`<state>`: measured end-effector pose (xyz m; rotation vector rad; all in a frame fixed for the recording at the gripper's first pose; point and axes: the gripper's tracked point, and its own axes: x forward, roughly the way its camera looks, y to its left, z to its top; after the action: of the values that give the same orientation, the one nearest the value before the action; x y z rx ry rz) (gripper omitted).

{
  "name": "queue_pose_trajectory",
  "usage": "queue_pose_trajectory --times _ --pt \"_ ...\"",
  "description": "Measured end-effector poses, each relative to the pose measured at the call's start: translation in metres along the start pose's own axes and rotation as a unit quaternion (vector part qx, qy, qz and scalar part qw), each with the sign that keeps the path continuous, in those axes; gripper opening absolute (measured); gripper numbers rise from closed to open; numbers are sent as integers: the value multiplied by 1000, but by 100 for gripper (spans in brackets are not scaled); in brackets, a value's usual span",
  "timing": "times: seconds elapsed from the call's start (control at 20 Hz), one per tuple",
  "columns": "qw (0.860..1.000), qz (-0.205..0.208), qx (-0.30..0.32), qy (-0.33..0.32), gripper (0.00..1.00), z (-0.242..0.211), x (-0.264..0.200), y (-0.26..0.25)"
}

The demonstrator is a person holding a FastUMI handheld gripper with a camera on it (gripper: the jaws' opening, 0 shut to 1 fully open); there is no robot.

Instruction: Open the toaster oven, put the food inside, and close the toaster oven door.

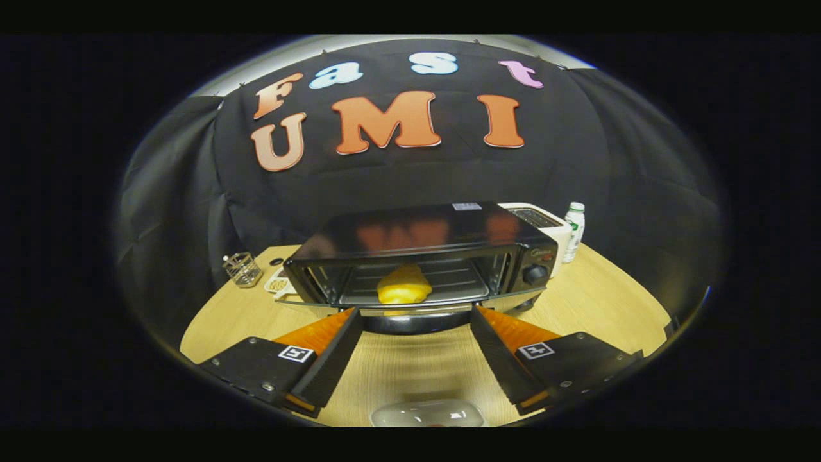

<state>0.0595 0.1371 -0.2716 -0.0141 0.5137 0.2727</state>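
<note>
With the yellow, lumpy piece of food (pixel 403 286) already resting on the rack inside the black toaster oven (pixel 420 256), we judge the loading step done & the closing step in hand. Our gripper (pixel 417 316) sits just before the dropped-down oven door (pixel 415 318), jaws spread wide, holding nothing. Next we'd need to get a finger under the door's front edge & swing it up till shut, w/o nudging the oven back on the wooden table (pixel 596 301).

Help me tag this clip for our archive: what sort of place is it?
Likely a staged kitchen booth: an open toaster oven with food inside on a wooden table, black cloth behind. The tool is open, empty.
</note>
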Motion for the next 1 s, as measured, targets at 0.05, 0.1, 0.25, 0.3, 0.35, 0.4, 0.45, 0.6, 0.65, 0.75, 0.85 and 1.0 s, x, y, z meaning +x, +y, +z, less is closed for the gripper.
queue_pose_trajectory --times 0.05,0.1,0.25,0.3,0.35,0.4,0.45,0.6,0.65,0.75,0.85,1.0 --pt "1000 0 2 -4 100 6 5 0" --pt "1000 -1 1 -8 100 13 12 2" --pt "1000 -2 -6 -16 100 29 30 5" --pt "1000 -2 -8 -14 99 32 34 7" --pt "1000 -1 -6 -15 99 35 34 8" --pt "1000 1 -1 -22 100 40 32 10" --pt "1000 2 3 -27 100 45 30 11" --pt "1000 0 4 -31 99 57 19 6" --pt "999 -1 2 -36 99 65 15 3" --pt "999 -4 -5 -51 99 85 1 -3" --pt "997 -7 -19 -70 99 111 -16 -11" --pt "993 -9 -40 -110 99 160 -50 -22"
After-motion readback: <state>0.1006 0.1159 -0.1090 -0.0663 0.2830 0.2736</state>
